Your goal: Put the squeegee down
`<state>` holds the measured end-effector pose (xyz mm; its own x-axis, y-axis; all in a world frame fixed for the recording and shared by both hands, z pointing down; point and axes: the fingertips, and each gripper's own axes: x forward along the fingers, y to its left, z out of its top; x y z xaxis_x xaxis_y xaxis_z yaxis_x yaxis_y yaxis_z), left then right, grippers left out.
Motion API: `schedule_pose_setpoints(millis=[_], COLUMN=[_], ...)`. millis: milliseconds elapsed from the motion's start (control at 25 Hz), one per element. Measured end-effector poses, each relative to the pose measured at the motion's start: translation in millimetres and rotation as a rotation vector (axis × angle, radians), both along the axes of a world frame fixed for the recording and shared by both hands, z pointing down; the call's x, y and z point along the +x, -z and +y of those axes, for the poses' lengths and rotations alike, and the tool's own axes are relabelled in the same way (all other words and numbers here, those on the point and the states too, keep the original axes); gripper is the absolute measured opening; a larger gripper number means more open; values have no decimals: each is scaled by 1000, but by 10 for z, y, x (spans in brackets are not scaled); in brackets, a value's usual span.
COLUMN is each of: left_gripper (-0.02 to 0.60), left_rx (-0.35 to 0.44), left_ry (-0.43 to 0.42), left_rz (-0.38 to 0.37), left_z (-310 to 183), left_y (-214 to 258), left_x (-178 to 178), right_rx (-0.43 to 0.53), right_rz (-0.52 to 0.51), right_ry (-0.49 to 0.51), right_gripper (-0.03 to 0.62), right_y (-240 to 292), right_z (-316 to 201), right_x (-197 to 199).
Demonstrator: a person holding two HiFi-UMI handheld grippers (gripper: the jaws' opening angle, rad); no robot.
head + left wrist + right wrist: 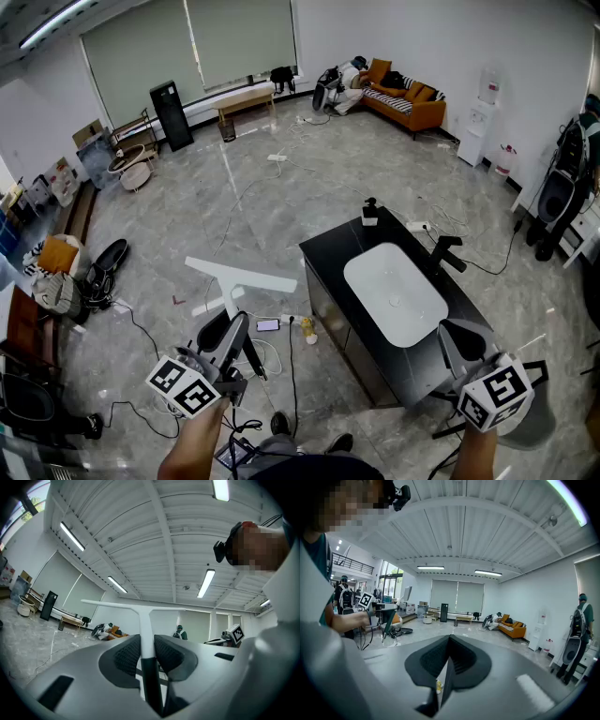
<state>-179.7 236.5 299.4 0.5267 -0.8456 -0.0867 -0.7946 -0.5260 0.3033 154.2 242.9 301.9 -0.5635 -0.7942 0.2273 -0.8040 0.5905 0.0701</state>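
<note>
The squeegee (240,276) is held in the air to the left of the tabletop (330,246), well apart from it. Its handle is clamped in the jaws of the left hand-held gripper (147,652), and the white blade is carried crosswise at the far end, roughly level. The right hand-held gripper (449,660) is kept by the near right corner of the tabletop, its jaws closed on nothing.

The putting-down is judged not yet begun, since no part of the squeegee rests on anything. For the step to be done well, the squeegee should be brought across to the tabletop and lowered onto a bare black part of it. Blade and handle should both be supported there, with nothing left hanging over the edge. The long blade should be kept away from the faucet (446,253) at the right side of the tabletop and from the sink (394,289) set in it, into which it could slide. The jaws should be opened only once the squeegee is seen to lie flat; released sooner, it is likely to drop or tip. The right hand-held gripper is best kept clear of the path.
</note>
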Motion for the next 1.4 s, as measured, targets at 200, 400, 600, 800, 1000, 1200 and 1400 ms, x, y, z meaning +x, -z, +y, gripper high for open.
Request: schedule_pose_setpoints(millis=[200, 400, 600, 800, 1000, 1200, 1400], left_gripper=[94, 94, 94, 94, 94, 94, 94], left_rx=[-1, -1, -9, -14, -27, -36, -61], left_ry=[-12, -36, -68, -108, -150, -183, -173], left_rz=[-3, 1, 10, 15, 30, 33, 29], left_z=[3, -95, -260, -427, -617, -781, -1047], left_y=[73, 108, 79, 32, -69, -120, -236], left_x=[-182, -443, -759, -1105, -1358, -1357, -1106], right_rx=[-2, 12, 9, 8, -3, -20, -43], right_rz=[-2, -18, -53, -74, -79, -72, -84], right_ry=[-10, -34, -71, -131, -188, -218, -213], right_gripper=[6, 6, 9, 9, 9, 9, 9], right_y=[68, 159, 170, 148, 81, 36, -92], right_z=[30, -5, -115, -228, -296, -347, -649], right_x=[-182, -472, -805, -1111, -1367, -1372, -1100])
